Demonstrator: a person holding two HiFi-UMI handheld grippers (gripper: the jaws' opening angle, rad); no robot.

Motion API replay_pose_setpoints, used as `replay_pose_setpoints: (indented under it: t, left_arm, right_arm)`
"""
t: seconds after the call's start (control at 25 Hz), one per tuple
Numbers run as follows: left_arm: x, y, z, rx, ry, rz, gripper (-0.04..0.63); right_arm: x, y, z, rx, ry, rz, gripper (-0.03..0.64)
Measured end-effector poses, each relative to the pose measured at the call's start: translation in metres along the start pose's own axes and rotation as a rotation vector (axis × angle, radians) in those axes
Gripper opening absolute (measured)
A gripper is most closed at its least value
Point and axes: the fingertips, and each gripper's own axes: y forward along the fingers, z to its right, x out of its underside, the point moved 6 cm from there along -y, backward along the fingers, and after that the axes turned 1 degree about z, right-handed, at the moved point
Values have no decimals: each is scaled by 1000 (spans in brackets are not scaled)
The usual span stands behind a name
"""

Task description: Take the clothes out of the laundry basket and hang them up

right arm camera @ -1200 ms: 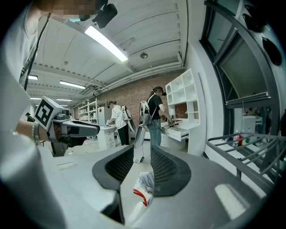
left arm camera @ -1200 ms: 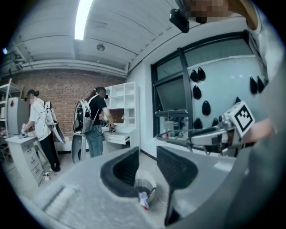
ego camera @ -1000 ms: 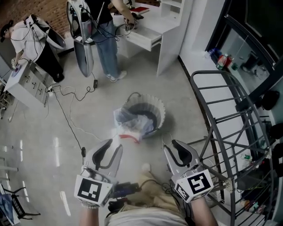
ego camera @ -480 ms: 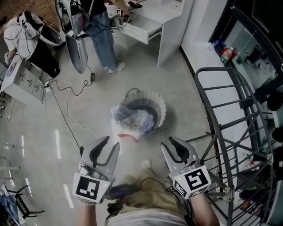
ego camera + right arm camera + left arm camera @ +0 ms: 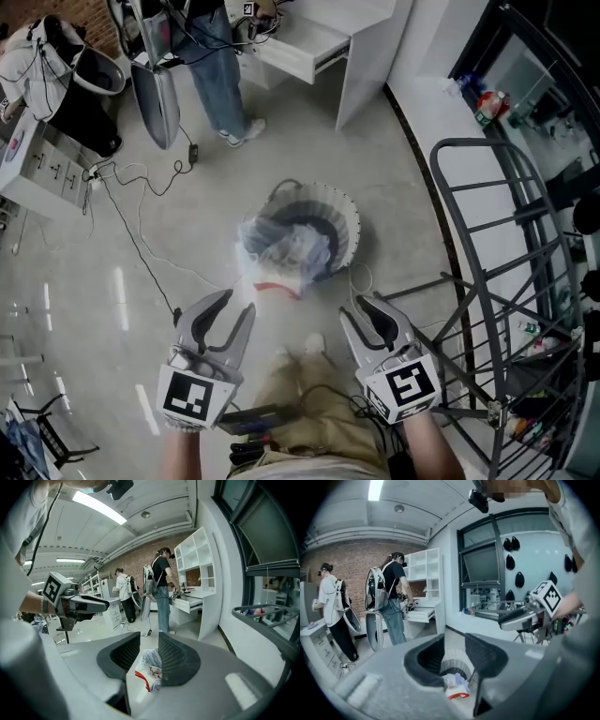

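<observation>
Both tools hover over the floor with nothing in them. The left tool (image 5: 234, 311) is part open, its jaws having just opened a little further, and the right tool (image 5: 364, 314) is likewise part open. The laundry basket (image 5: 349, 217) stands on the floor at 12 o'clock, about equally near to each. Clothes (image 5: 292, 251) are heaped inside, and a white piece with red trim (image 5: 270, 284) spills over its 7 o'clock rim toward the left tool. The drying rack (image 5: 457, 265) stands at 3 o'clock and a floor cable (image 5: 139, 246) runs at 10. Nothing appears to block the reach.
</observation>
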Motion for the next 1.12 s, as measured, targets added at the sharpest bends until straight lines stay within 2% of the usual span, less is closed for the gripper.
replay_pose_setpoints:
  t: [0.28, 0.4, 0.52, 0.64, 0.8, 1.12]
  left_arm:
    - [51, 12, -37, 19, -28, -52, 130]
    - [78, 23, -50, 41, -10, -62, 138]
    - [111, 36, -57, 64, -27, -102, 141]
    - [139, 51, -62, 91, 26, -101, 143]
    - [172, 67, -70, 105, 26, -130, 144]
    - [224, 97, -87, 69, 6, -134, 144]
  right_arm:
    - [31, 46, -23, -21, -13, -93, 120]
    - [54, 65, -28, -17, -17, -132, 123]
    - [85, 85, -31, -7, -27, -176, 125]
    - [117, 102, -31, -10, -26, -248, 129]
    - [153, 129, -29, -27, -6, -309, 142]
    - [253, 184, -12, -54, 12, -430, 157]
